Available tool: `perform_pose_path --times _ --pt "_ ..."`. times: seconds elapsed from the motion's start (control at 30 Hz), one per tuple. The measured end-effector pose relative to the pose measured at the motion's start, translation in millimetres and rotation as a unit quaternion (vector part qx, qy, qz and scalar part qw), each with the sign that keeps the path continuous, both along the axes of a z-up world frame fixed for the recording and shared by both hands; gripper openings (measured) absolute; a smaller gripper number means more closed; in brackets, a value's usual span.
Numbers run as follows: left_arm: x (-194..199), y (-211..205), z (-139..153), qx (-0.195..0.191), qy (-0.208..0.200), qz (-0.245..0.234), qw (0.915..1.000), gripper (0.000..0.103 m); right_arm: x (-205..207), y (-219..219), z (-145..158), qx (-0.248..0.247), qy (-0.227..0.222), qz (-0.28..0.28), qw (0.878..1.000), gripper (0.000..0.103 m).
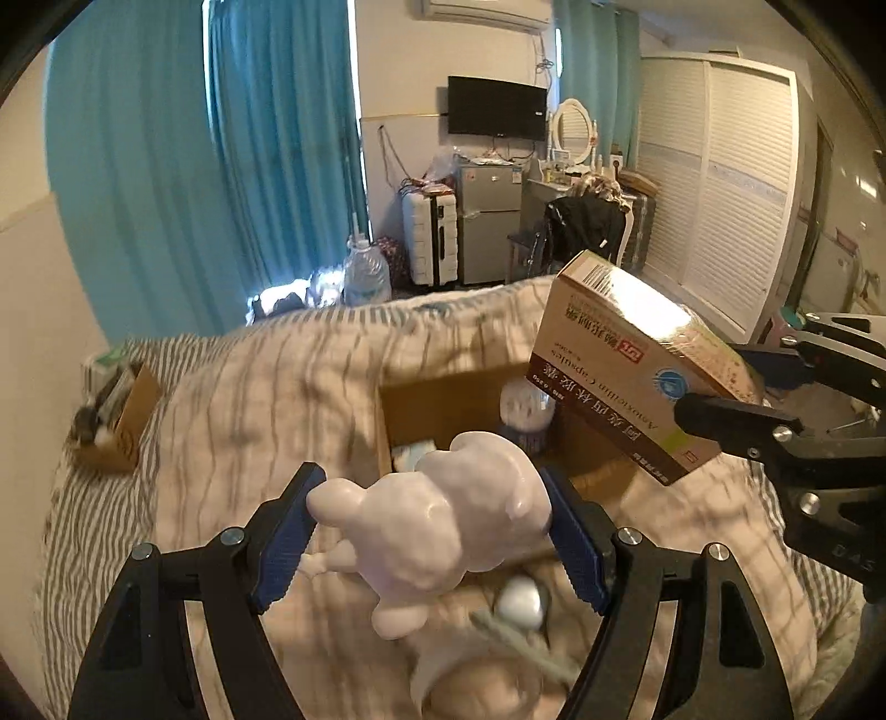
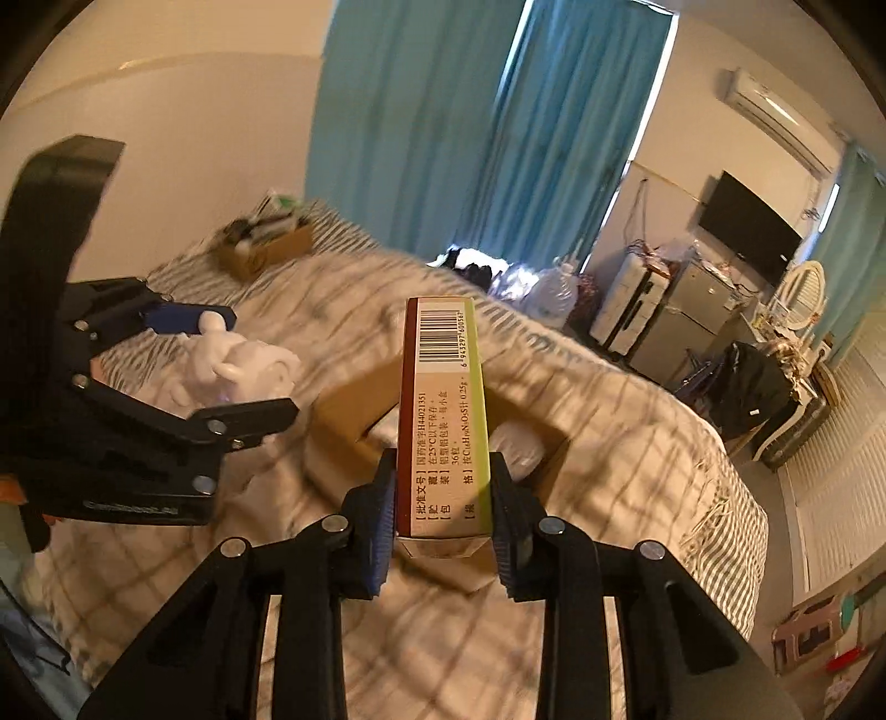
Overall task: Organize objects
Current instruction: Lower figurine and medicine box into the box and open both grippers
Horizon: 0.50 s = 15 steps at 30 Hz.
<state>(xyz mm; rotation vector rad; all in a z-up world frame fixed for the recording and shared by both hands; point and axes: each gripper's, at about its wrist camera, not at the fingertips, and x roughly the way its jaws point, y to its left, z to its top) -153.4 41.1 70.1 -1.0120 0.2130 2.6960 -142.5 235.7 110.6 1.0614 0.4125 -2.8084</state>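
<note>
A bed [image 1: 232,387] with a striped and checked beige cover fills the foreground. Teal curtains [image 1: 210,166] hang along the window wall, daylight showing at their lower edge. On the cream far wall a dark television [image 1: 496,108] is mounted above a small grey fridge [image 1: 487,221], with a white suitcase [image 1: 429,235] just beside it. An air conditioner [image 1: 487,11] sits high on that wall. A white louvred wardrobe [image 1: 720,188] stands to the right, near a dressing table with an oval mirror [image 1: 573,124].
</note>
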Motion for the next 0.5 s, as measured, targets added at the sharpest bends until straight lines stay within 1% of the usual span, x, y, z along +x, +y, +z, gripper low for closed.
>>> perform_pose_path --times 0.07,0.1,0.2,0.27,0.37,0.5 --pt "-20 5 -1 0.002 -0.005 -0.004 1.0 0.08 -13 8 3 -0.007 0.001 -0.009 1.0 0.029" --pt "-36 8 -5 0.004 -0.012 -0.006 0.9999 0.08 -23 14 2 -0.012 -0.002 -0.014 1.0 0.029" --pt "-71 12 -20 0.016 -0.034 -0.015 0.9992 0.08 -47 25 -7 -0.023 -0.017 -0.021 0.999 0.029" --pt "-88 13 -29 0.021 -0.045 -0.014 0.9987 0.08 -63 29 -19 -0.027 -0.032 -0.022 0.999 0.029" --pt "-113 18 -51 0.02 -0.065 -0.014 0.9976 0.08 -87 35 -40 -0.034 -0.057 -0.02 0.998 0.029" --pt "-129 22 -77 0.017 -0.087 -0.014 0.996 0.08 -106 42 -74 -0.045 -0.09 -0.019 0.995 0.029"
